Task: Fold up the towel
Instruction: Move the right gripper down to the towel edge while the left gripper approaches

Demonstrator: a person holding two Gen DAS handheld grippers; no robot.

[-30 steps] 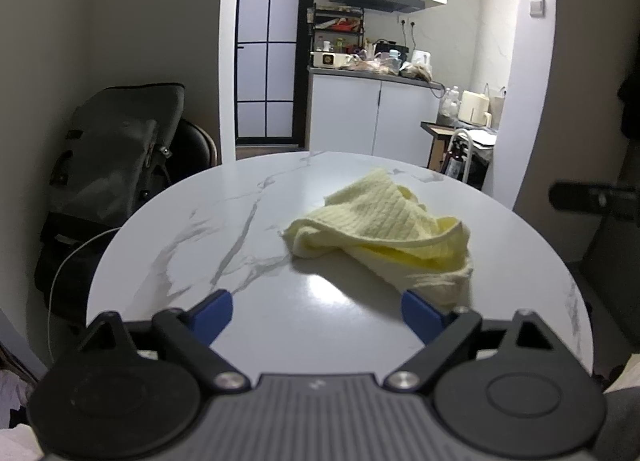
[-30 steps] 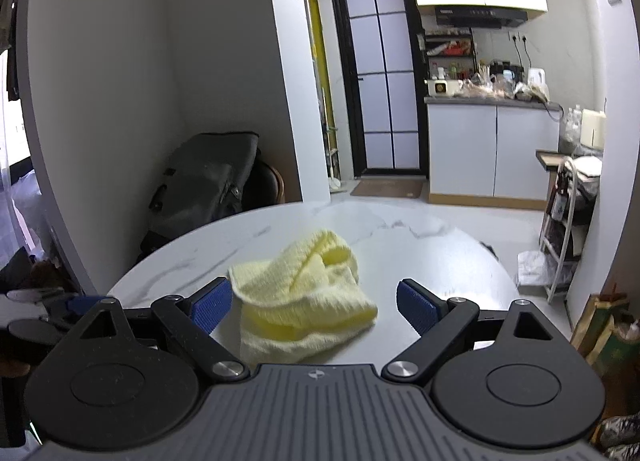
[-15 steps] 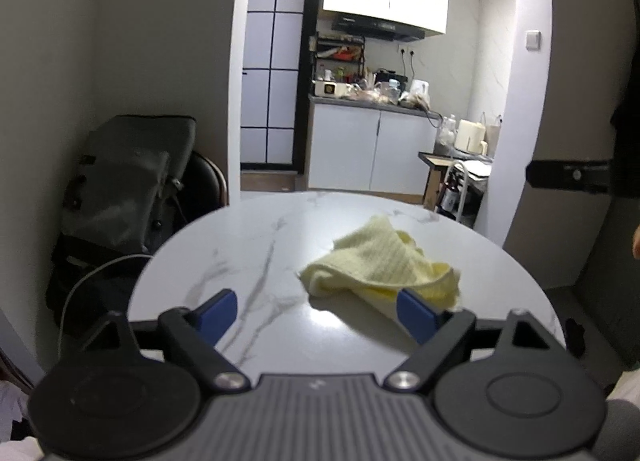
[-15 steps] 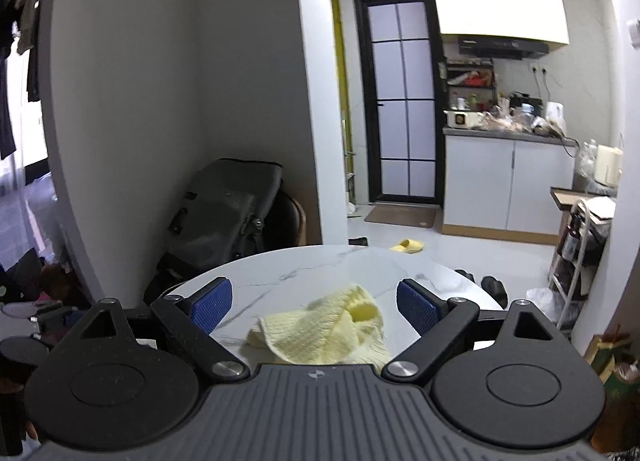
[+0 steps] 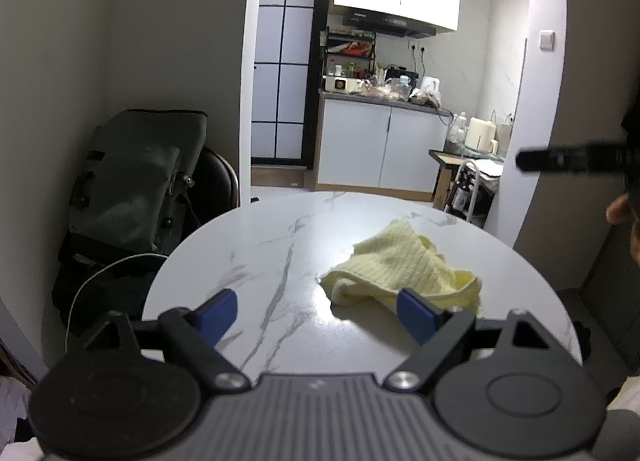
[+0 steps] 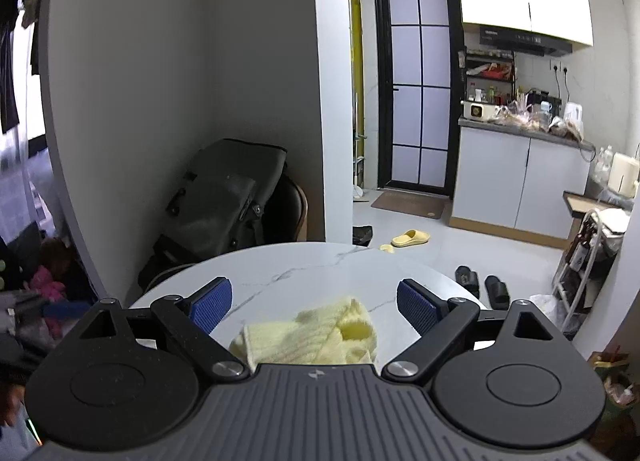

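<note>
- Left wrist view: the left claw (image 5: pixel 318 311) is spread wide with nothing between its blue pads (image 5: pixel 218 311), and it hangs above the near edge of the round marble table (image 5: pixel 256 261).
- On that table the yellow towel (image 5: pixel 404 271) lies crumpled in a loose heap, right of centre; the right blue pad overlaps its near edge in the picture, but whether they touch cannot be told.
- A dark backpack (image 5: pixel 136 185) leans on a chair against the wall to the left of the table, with a white cable (image 5: pixel 96 281) looping below it.
- Right wrist view: the right claw (image 6: pixel 314 307) is also wide and holds nothing, with the towel (image 6: pixel 312 335) lying on the table (image 6: pixel 304 265) low between its fingers, partly hidden by the claw's body.
- Past the table a yellow slipper (image 6: pixel 410 239) and a pair of black slippers (image 6: pixel 482 285) lie on the floor, and a white kitchen cabinet (image 6: pixel 520 193) stands beyond.
</note>
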